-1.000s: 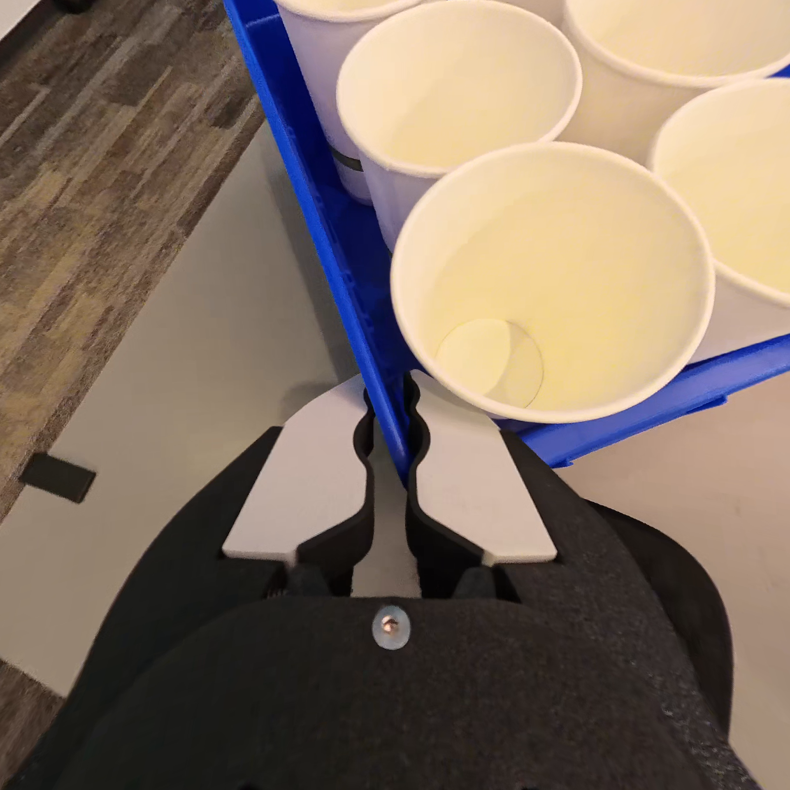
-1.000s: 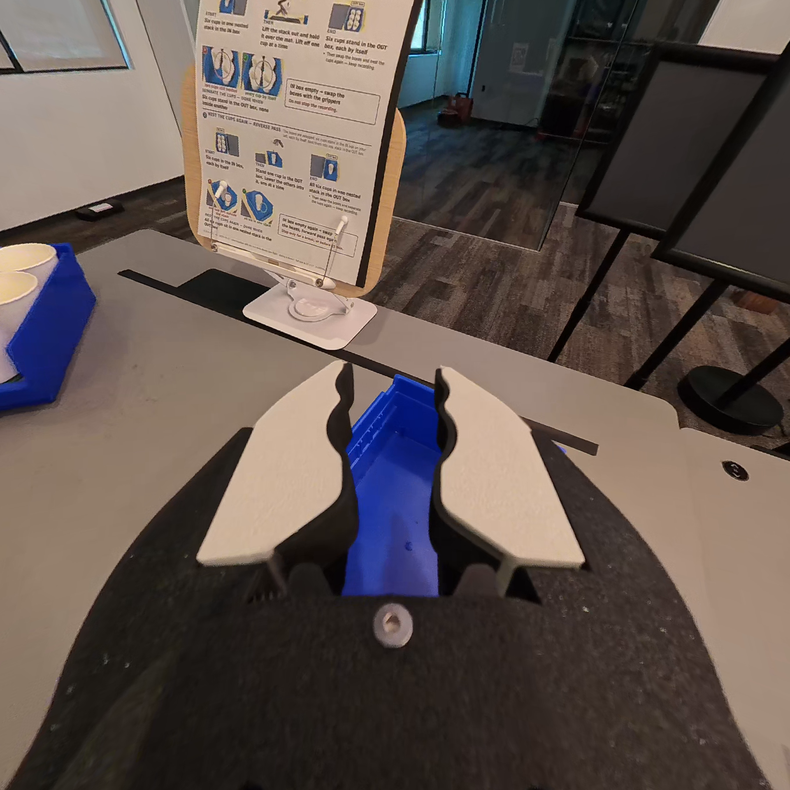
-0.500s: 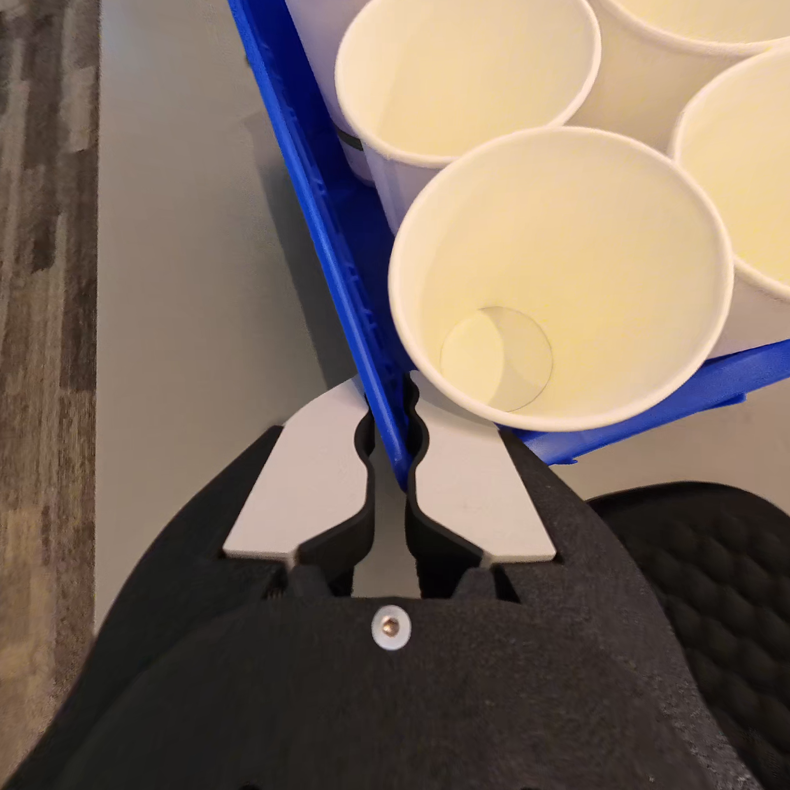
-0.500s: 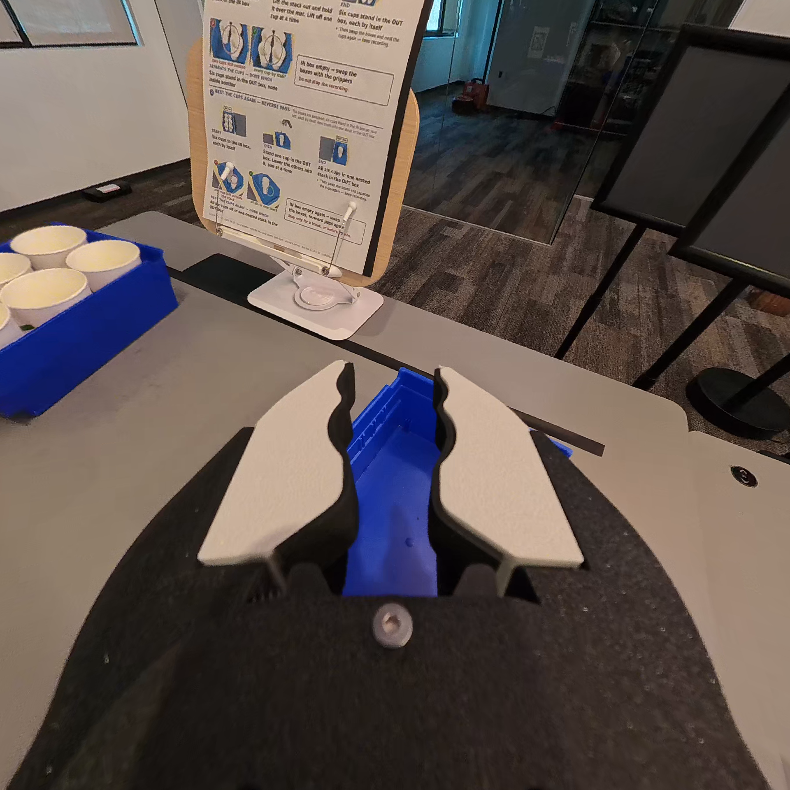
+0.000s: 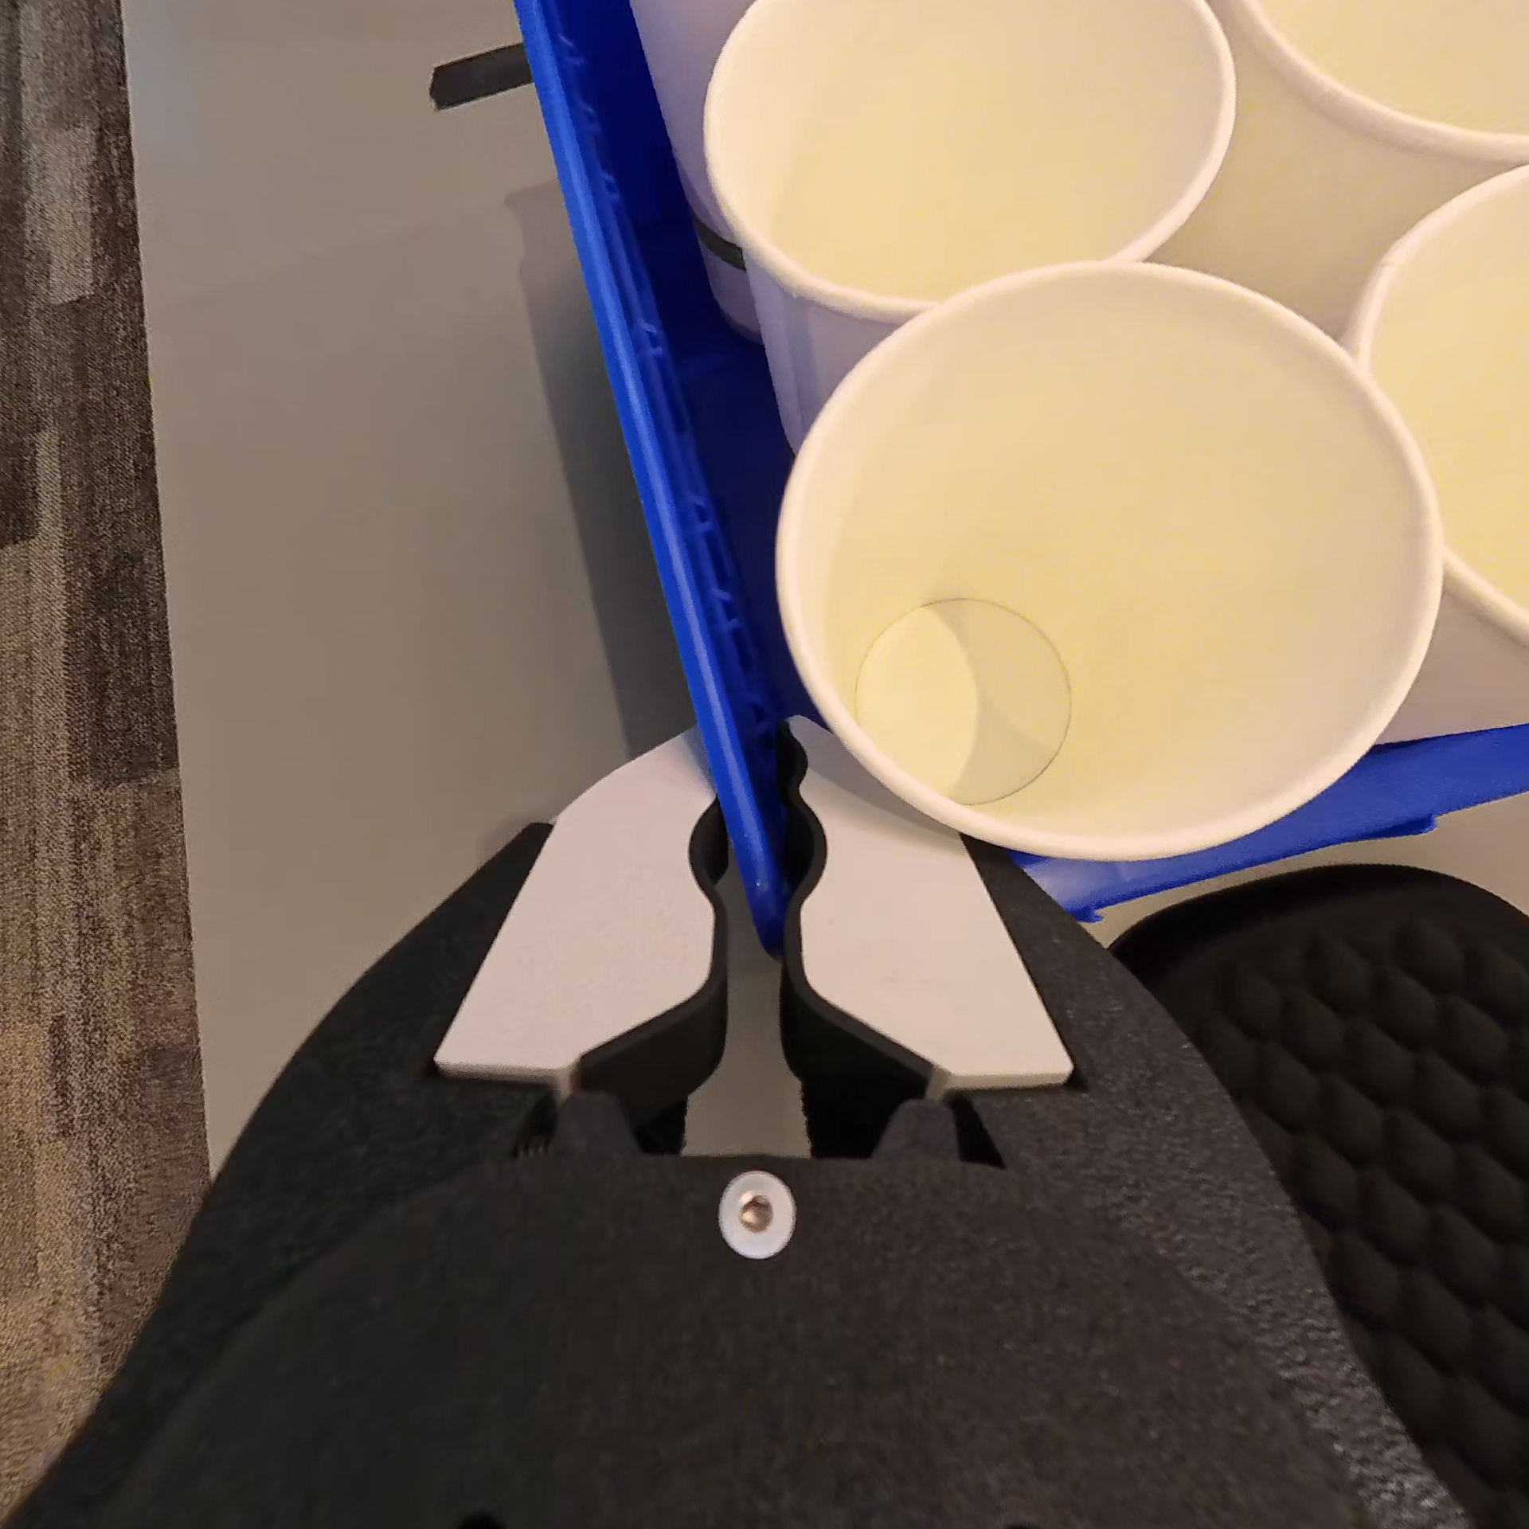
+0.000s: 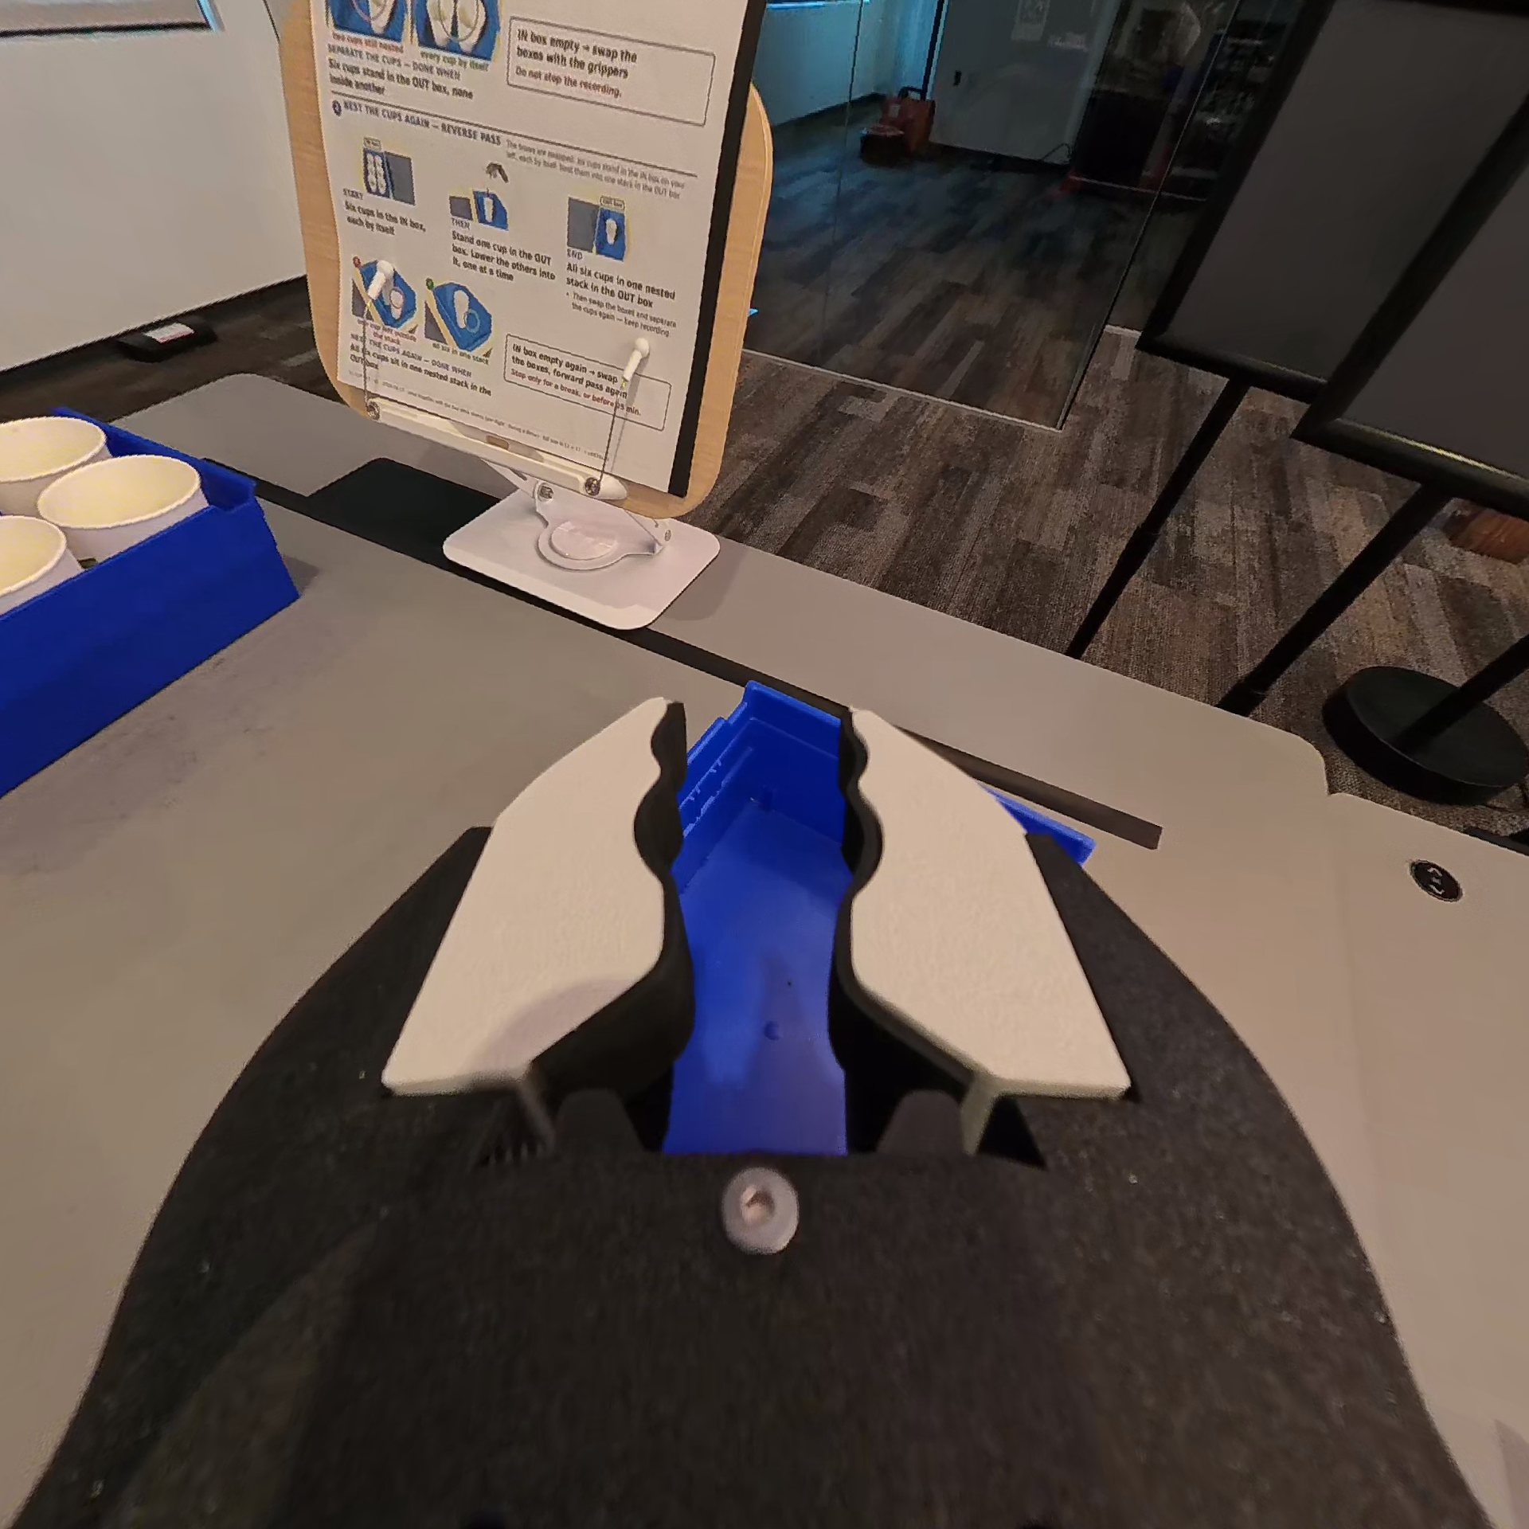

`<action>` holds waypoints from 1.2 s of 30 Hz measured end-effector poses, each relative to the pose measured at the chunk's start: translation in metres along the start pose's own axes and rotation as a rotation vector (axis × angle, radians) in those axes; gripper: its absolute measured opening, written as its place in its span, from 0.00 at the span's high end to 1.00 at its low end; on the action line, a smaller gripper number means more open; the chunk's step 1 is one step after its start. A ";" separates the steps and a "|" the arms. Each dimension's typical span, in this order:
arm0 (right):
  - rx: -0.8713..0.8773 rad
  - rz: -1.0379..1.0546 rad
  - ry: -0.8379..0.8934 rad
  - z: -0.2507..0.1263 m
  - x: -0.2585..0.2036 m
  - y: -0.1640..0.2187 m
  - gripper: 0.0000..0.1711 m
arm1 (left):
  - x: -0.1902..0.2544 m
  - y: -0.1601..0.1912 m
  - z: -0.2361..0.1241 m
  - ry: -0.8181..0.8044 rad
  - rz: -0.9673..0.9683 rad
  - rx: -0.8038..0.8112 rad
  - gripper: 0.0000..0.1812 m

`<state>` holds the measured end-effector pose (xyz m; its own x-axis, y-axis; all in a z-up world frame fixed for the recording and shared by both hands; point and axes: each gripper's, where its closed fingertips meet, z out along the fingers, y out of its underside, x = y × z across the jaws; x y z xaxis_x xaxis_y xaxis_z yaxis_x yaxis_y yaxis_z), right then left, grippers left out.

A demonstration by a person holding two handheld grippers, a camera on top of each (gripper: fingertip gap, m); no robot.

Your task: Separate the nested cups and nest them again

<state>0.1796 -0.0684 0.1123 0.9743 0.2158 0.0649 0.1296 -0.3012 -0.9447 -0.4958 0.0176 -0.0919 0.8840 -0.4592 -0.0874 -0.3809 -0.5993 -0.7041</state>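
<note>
Several white paper cups [image 5: 1158, 538] stand singly in a blue box [image 5: 662, 496]. My left gripper [image 5: 745, 736] is shut on that box's side wall near its corner, with one finger outside and one inside beside the nearest cup. The box and cups also show at the left of the right wrist view [image 6: 141, 596]. My right gripper [image 6: 757, 720] holds an empty blue box [image 6: 761, 910]. Its jaws stand a little apart, with the box's floor showing in the gap and its far corner past the tips.
A grey table [image 6: 331, 786] carries both boxes. An instruction sheet on a white stand [image 6: 579, 546] is at the table's far edge. A black quilted thing [image 5: 1365, 1117] lies just right of my left gripper. The floor [image 5: 74, 579] lies beyond the table's left edge.
The box of cups, in my left gripper, has come further into the right wrist view from the left. The empty box stays fixed between my right fingers while the table shifts behind it.
</note>
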 end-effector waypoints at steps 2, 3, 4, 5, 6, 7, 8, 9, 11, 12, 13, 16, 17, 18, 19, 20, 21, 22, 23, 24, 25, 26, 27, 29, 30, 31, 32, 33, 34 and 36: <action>-0.009 -0.003 0.000 0.002 0.000 0.002 0.80 | -0.001 0.001 -0.001 -0.001 -0.015 0.007 0.96; -0.014 -0.005 -0.001 0.003 0.000 0.003 0.79 | -0.002 0.001 -0.001 0.001 -0.027 0.013 0.96; -0.018 -0.007 0.000 0.004 0.000 0.004 0.79 | -0.002 0.001 -0.001 0.003 -0.040 0.022 0.96; -0.021 -0.007 0.001 0.005 0.001 0.004 0.79 | -0.002 0.001 -0.002 0.001 -0.051 0.034 0.96; -0.023 -0.008 0.002 0.006 0.001 0.005 0.79 | -0.005 -0.001 -0.004 -0.018 -0.059 0.056 0.95; -0.023 -0.010 0.002 0.007 0.001 0.005 0.79 | -0.010 -0.004 -0.007 -0.049 -0.066 0.087 0.90; -0.023 -0.013 0.002 0.008 0.001 0.005 0.78 | -0.013 -0.008 -0.013 -0.069 -0.076 0.125 0.86; -0.023 -0.015 0.004 0.008 0.001 0.005 0.78 | -0.016 -0.013 -0.020 -0.078 -0.089 0.169 0.83; -0.020 -0.023 0.011 0.009 0.002 0.005 0.77 | -0.019 -0.025 -0.038 -0.081 -0.108 0.261 0.75; -0.012 -0.029 0.016 0.009 0.004 0.005 0.77 | -0.019 -0.030 -0.049 -0.075 -0.113 0.305 0.72; -0.002 -0.035 0.019 0.009 0.005 0.003 0.77 | -0.017 -0.034 -0.060 -0.063 -0.111 0.340 0.71; 0.025 -0.046 0.024 0.010 0.008 0.001 0.74 | -0.014 -0.040 -0.083 -0.061 -0.065 0.376 0.66; 0.029 -0.052 0.026 0.010 0.009 0.001 0.74 | -0.013 -0.039 -0.086 -0.078 -0.041 0.363 0.67; 0.029 -0.054 0.029 0.011 0.010 0.001 0.73 | -0.012 -0.036 -0.087 -0.089 -0.014 0.340 0.67; 0.031 -0.056 0.032 0.011 0.011 0.001 0.72 | -0.009 -0.034 -0.087 -0.093 0.011 0.314 0.66; 0.039 -0.059 0.031 0.011 0.011 0.000 0.72 | -0.003 -0.032 -0.087 -0.087 0.036 0.293 0.66; 0.052 -0.065 0.026 0.010 0.011 -0.001 0.72 | 0.005 -0.033 -0.087 -0.068 0.065 0.285 0.65; 0.068 -0.070 0.021 0.010 0.010 -0.003 0.71 | 0.018 -0.035 -0.087 -0.037 0.102 0.287 0.65; 0.089 -0.076 0.014 0.008 0.009 -0.007 0.71 | 0.034 -0.038 -0.087 -0.001 0.151 0.290 0.65; 0.116 -0.088 -0.005 0.007 0.006 -0.010 0.70 | 0.051 -0.040 -0.087 0.037 0.209 0.289 0.65; 0.147 -0.096 -0.029 0.005 0.002 -0.014 0.70 | 0.070 -0.041 -0.085 0.073 0.274 0.277 0.65; 0.180 -0.099 -0.052 0.003 -0.001 -0.019 0.70 | 0.088 -0.040 -0.082 0.100 0.345 0.254 0.65; 0.218 -0.099 -0.072 0.000 -0.005 -0.024 0.70 | 0.104 -0.038 -0.078 0.116 0.424 0.224 0.63; 0.297 -0.097 -0.141 -0.006 -0.015 -0.035 0.69 | 0.133 -0.037 -0.068 0.120 0.588 0.178 0.62; 0.336 -0.089 -0.185 -0.009 -0.021 -0.039 0.68 | 0.146 -0.038 -0.064 0.122 0.661 0.163 0.61; 0.369 -0.077 -0.213 -0.012 -0.024 -0.043 0.66 | 0.157 -0.038 -0.059 0.123 0.728 0.148 0.61; 0.391 -0.073 -0.234 -0.015 -0.027 -0.046 0.65 | 0.165 -0.038 -0.054 0.120 0.782 0.125 0.63; 0.401 -0.078 -0.249 -0.016 -0.029 -0.046 0.65 | 0.169 -0.038 -0.048 0.119 0.817 0.095 0.64; 0.404 -0.086 -0.264 -0.016 -0.032 -0.045 0.65 | 0.172 -0.037 -0.042 0.122 0.832 0.062 0.66; 0.393 -0.089 -0.291 -0.014 -0.035 -0.043 0.65 | 0.174 -0.039 -0.032 0.146 0.813 0.023 0.67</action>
<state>0.1429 -0.0762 0.1552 0.8636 0.4917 0.1118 0.0766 0.0912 -0.9929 -0.3361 -0.0599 -0.0572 0.2901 -0.8253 -0.4845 -0.8796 -0.0306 -0.4747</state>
